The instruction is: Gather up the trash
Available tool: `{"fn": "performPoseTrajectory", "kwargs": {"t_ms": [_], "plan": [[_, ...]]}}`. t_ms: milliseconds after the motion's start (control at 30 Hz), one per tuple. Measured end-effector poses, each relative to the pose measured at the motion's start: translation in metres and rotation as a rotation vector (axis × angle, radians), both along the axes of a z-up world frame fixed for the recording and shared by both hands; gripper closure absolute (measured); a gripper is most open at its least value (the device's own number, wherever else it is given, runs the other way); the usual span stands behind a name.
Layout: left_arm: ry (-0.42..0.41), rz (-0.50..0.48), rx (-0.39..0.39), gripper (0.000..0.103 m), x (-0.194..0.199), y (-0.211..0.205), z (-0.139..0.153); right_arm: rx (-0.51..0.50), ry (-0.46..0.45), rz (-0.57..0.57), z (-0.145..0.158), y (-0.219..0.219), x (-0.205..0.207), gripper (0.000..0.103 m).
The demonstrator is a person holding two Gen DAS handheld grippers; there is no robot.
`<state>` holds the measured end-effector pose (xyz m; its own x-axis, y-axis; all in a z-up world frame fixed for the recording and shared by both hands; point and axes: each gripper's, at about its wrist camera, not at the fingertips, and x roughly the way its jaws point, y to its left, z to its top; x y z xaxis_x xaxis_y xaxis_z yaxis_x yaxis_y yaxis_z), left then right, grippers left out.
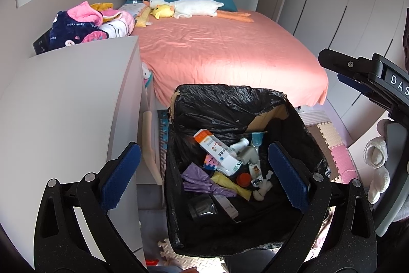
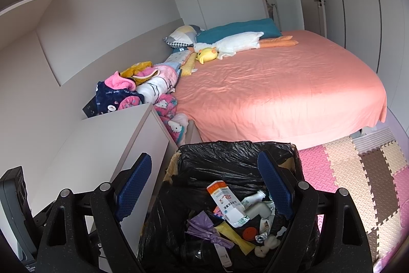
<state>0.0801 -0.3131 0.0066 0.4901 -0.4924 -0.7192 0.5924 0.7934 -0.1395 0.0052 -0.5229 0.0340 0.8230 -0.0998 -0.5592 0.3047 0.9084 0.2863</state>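
Note:
A cardboard bin lined with a black bag (image 1: 230, 104) stands on the floor at the foot of the bed; it also shows in the right wrist view (image 2: 230, 157). Inside lie a white and orange carton (image 1: 217, 150) (image 2: 226, 201), a white bottle (image 1: 245, 155), purple plastic (image 1: 199, 178), a yellow wrapper, an orange cap and crumpled tissue. My left gripper (image 1: 204, 175) hangs open and empty over the bin. My right gripper (image 2: 207, 188) is open and empty over the same bin; its body shows at the right of the left wrist view (image 1: 370, 76).
A white cabinet (image 1: 66, 104) (image 2: 102, 145) stands left of the bin. Behind is a bed with a salmon sheet (image 1: 225, 50), plush toys, pillows and piled clothes (image 1: 84, 27). Foam puzzle mats (image 2: 358, 170) cover the floor on the right. Wardrobe doors line the right wall.

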Motion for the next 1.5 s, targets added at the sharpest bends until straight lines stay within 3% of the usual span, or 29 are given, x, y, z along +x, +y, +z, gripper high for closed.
{"fn": "performPoseTrajectory", "kwargs": {"t_ms": [1367, 1500], "plan": [[0.018, 0.0, -0.029, 0.007, -0.004, 0.002, 0.004, -0.005, 0.003, 0.009, -0.001, 0.004, 0.001, 0.018], [-0.039, 0.0, -0.023, 0.006, -0.011, 0.001, 0.008, -0.006, 0.002, 0.009, -0.001, 0.003, 0.001, 0.018]]}}
